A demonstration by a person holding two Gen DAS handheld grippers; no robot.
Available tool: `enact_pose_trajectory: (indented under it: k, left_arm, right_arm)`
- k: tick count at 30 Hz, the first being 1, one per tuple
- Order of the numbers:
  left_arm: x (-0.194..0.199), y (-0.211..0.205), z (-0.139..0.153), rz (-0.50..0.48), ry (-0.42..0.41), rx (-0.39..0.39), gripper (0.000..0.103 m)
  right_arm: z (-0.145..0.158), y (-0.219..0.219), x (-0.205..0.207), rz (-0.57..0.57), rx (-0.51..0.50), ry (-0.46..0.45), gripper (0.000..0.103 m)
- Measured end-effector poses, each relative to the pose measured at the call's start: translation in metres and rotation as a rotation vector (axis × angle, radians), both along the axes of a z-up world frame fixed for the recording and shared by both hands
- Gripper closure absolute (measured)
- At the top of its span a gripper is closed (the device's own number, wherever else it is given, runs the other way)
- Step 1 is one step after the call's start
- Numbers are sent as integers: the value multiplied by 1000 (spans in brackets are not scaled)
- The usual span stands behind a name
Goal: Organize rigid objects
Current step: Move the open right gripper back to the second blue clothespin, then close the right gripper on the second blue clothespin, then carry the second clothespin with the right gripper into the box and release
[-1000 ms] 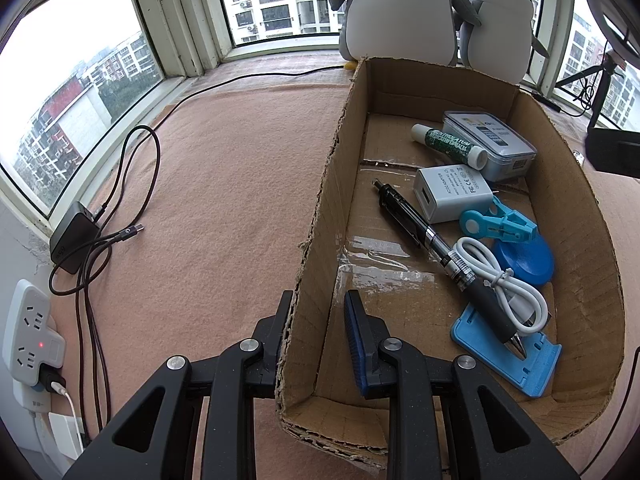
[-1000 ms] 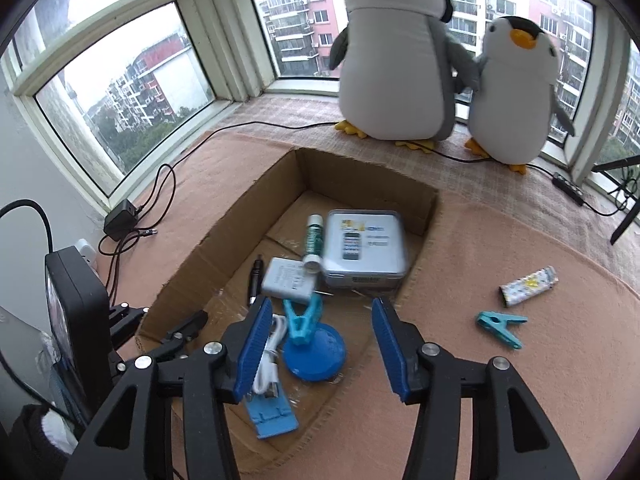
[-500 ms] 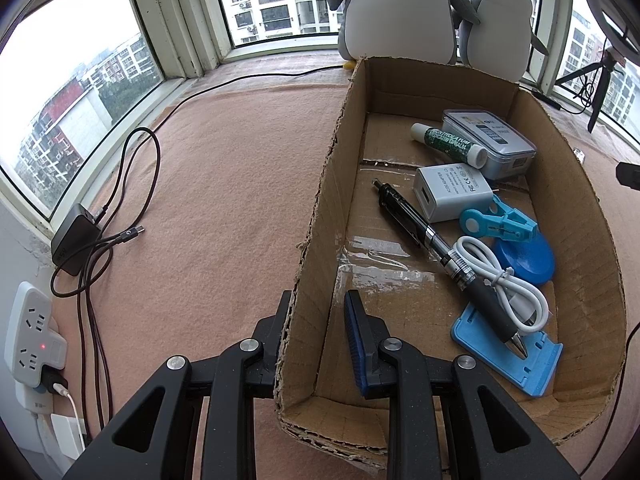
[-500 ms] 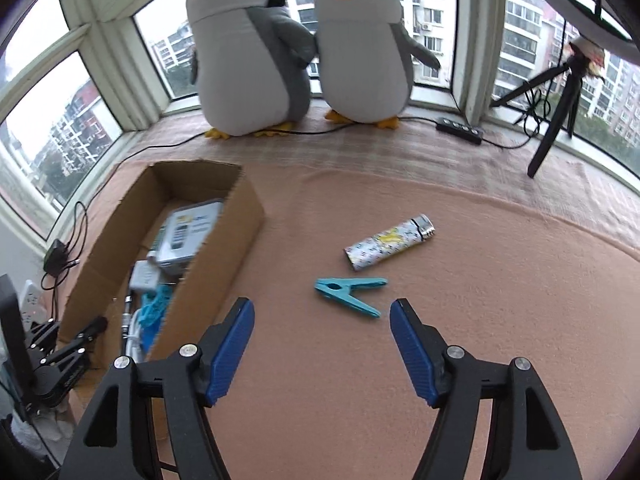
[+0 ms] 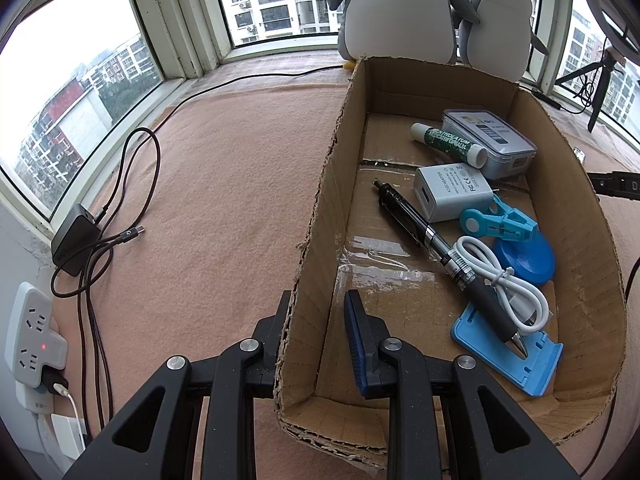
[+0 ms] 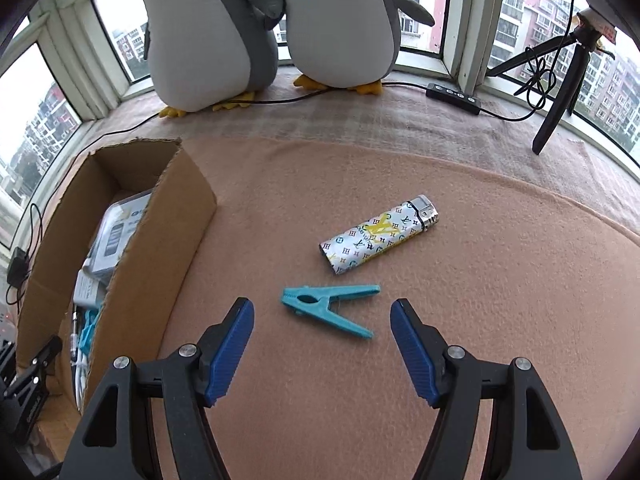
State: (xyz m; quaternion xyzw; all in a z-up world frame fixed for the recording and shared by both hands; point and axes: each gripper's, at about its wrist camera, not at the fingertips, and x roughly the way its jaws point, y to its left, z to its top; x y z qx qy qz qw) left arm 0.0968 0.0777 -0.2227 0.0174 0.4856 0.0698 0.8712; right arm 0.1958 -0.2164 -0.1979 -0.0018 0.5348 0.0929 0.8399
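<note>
Straddling the left wall of the cardboard box with my left gripper, one finger outside and one inside, jaws pinched on the cardboard; I judge this is bracing the box so it is not sliding while things are being dropped in. My right gripper is hanging over the pink blanket, jaws spread wide and holding nothing, lined up on the teal clothespin, which is lying flat just ahead of the fingertips, off the box's right wall. The patterned lighter is sitting just beyond the pin, near but apart. Both are waiting outside the box. Inside are lying a pen, white cable, grey charger, lip balm tube and a blue clip. Nothing is blocking the pin; its splayed legs are pointing right, so closing across the body looks safest. Two plush penguins are standing at the window edge.
</note>
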Motion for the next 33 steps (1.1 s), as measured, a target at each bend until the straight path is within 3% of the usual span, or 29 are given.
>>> enact_pose_trajectory:
  k: [12, 14, 16, 19, 33]
  left_arm:
    - [0, 0, 0, 0, 0, 0, 78]
    - [0, 0, 0, 0, 0, 1, 78]
    - [0, 0, 0, -1, 0, 0, 78]
    - [0, 0, 0, 0, 0, 0, 78]
    - [0, 1, 0, 1, -1, -1, 78]
  right_arm:
    - [-16, 6, 12, -17, -45, 51, 37]
    - [-16, 5, 12, -22, -48, 51, 43]
    - [-15, 3, 11, -27, -56, 49, 55]
    - [-13, -1, 11, -30, -45, 54, 61]
    - [-1, -8, -11, 2, -9, 29, 64]
